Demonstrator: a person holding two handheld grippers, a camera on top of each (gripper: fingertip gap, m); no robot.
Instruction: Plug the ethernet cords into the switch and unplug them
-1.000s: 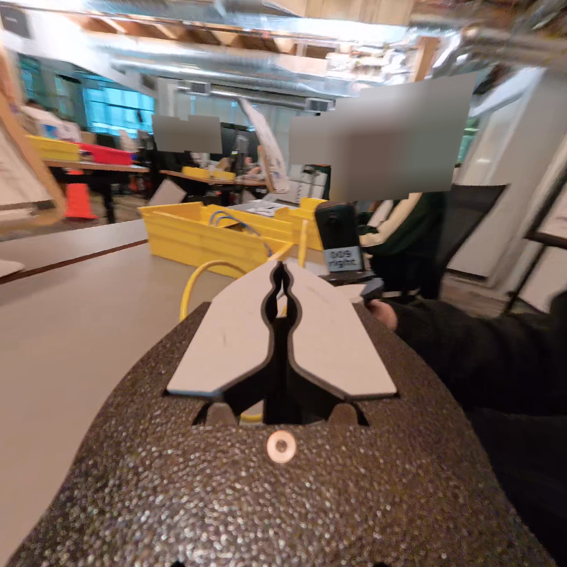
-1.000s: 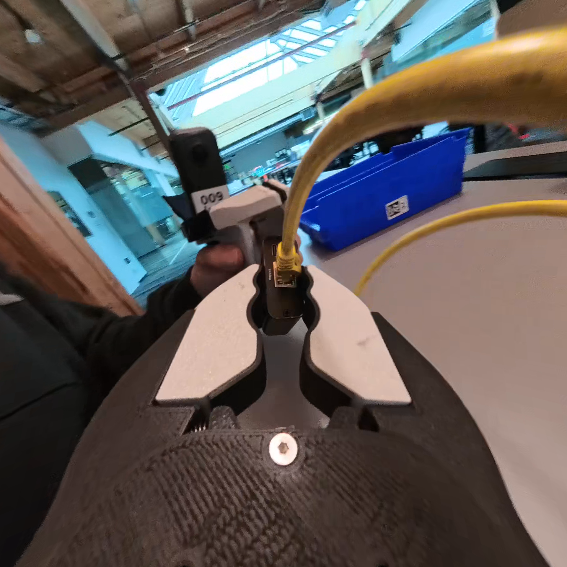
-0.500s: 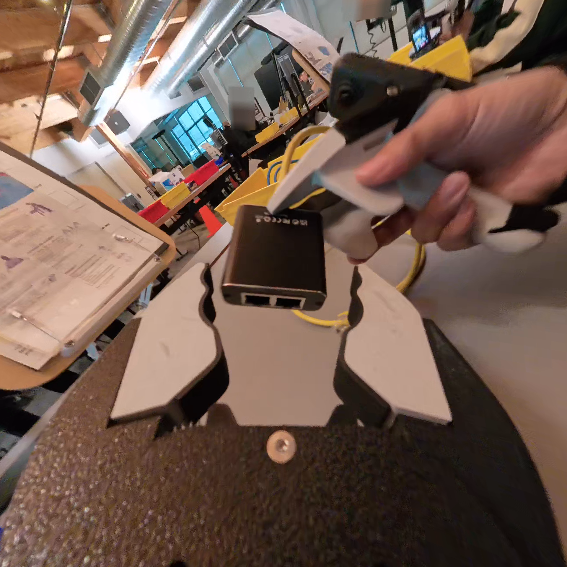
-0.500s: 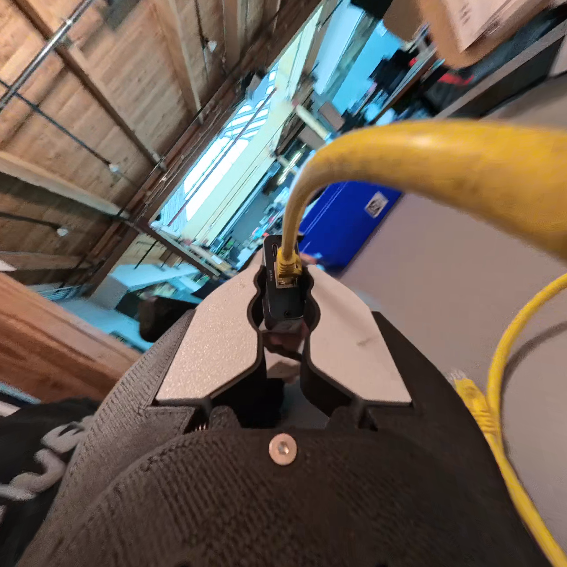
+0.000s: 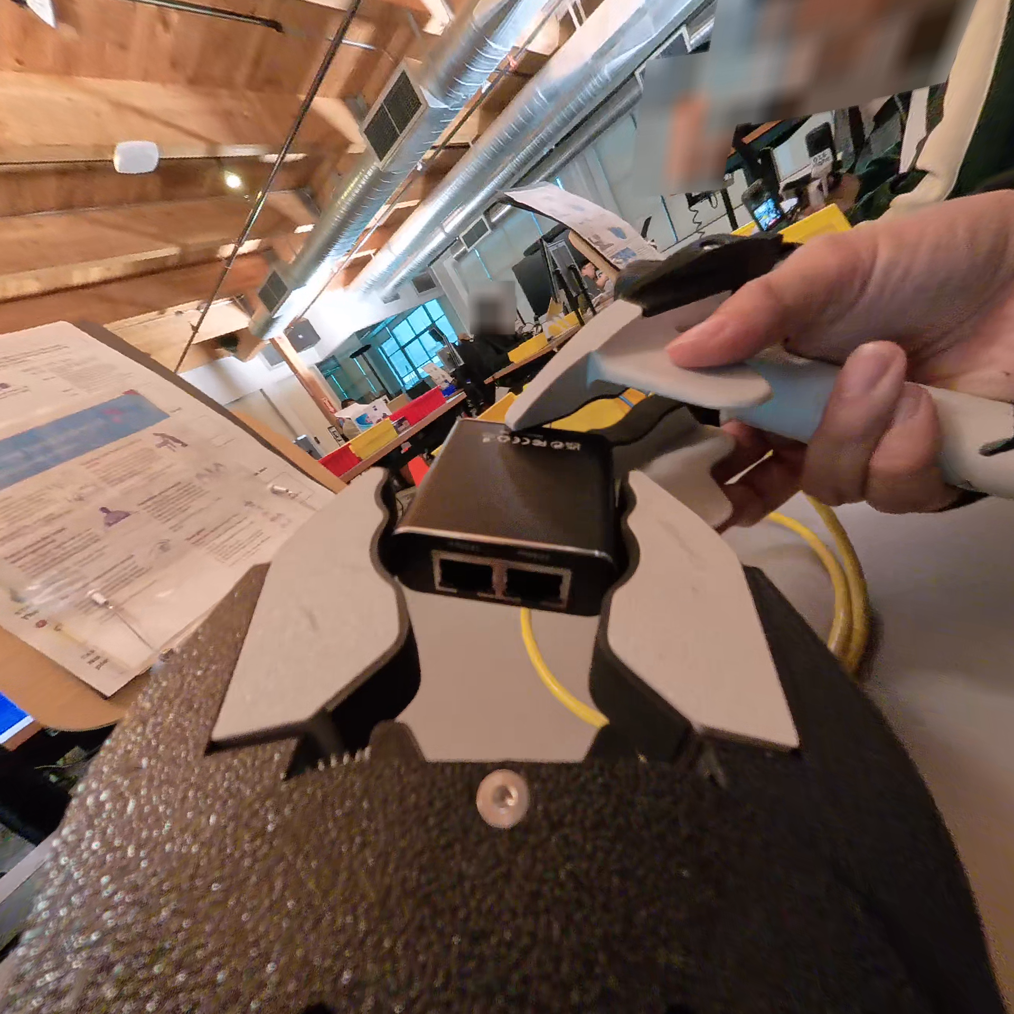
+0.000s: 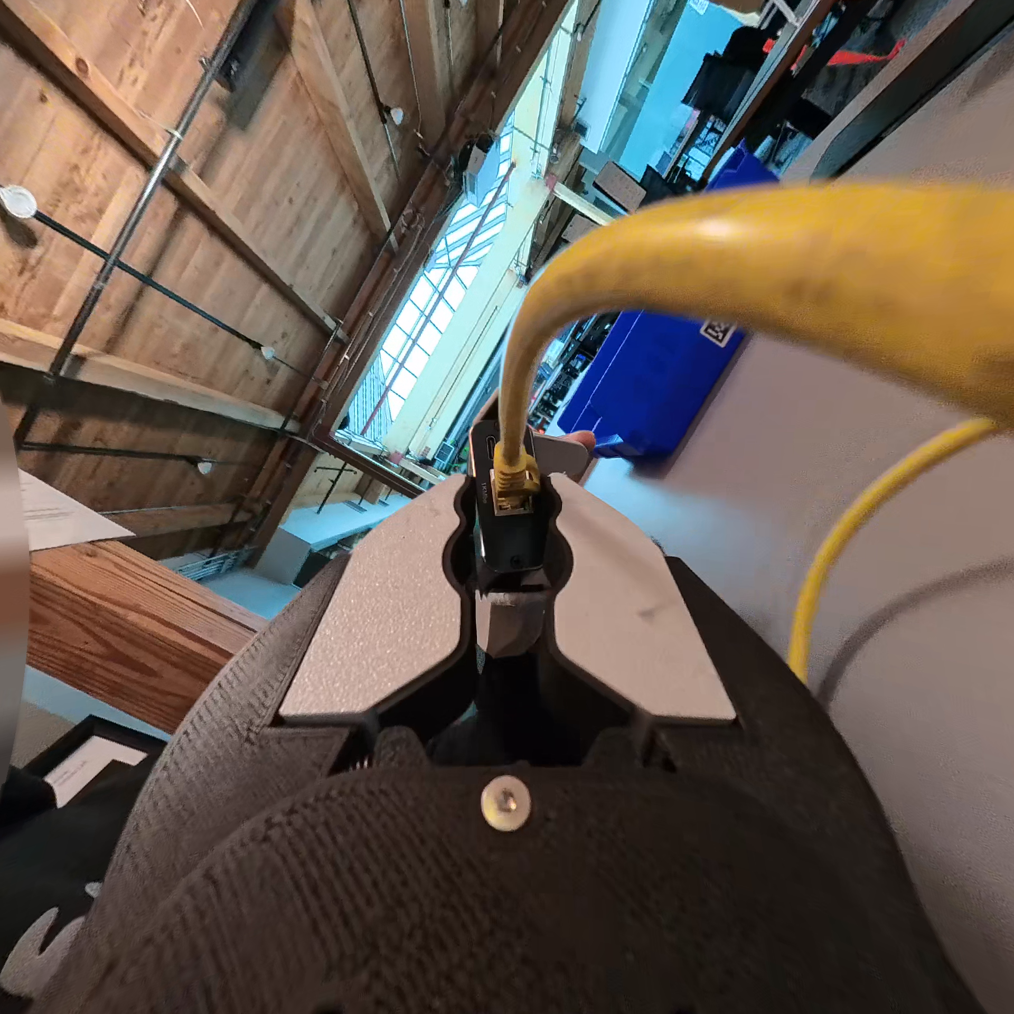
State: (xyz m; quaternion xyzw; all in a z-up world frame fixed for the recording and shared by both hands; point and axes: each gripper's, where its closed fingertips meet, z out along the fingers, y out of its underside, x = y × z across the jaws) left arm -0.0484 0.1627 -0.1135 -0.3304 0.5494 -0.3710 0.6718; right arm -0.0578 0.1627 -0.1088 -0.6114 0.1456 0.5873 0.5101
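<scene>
The black switch [image 5: 516,494] is held in the air between both grippers. My left gripper [image 5: 507,483] has its jaws closed against the switch's two sides at the near end, where two empty ports face me. My right gripper [image 6: 507,488] is shut on the switch's [image 6: 516,543] other end. In the left wrist view its fingers [image 5: 559,395] pinch that far end, with a person's hand [image 5: 878,329] on the handle. A yellow ethernet cord [image 6: 713,258] is plugged into a port on the right gripper's side by its plug [image 6: 513,477]. The cord [image 5: 848,592] loops down onto the table.
The grey table [image 5: 933,631] lies below and to the right. A board with printed sheets [image 5: 110,494] stands at the left. A blue bin [image 6: 647,378] sits on the table beyond the switch. Yellow bins [image 5: 812,225] stand far back. A wooden beam [image 6: 110,620] is at the left.
My left gripper was shut with the yellow cord between its fingers, then opened, swung to the switch's free end and closed on its sides. My right gripper kept its hold and tilted.
</scene>
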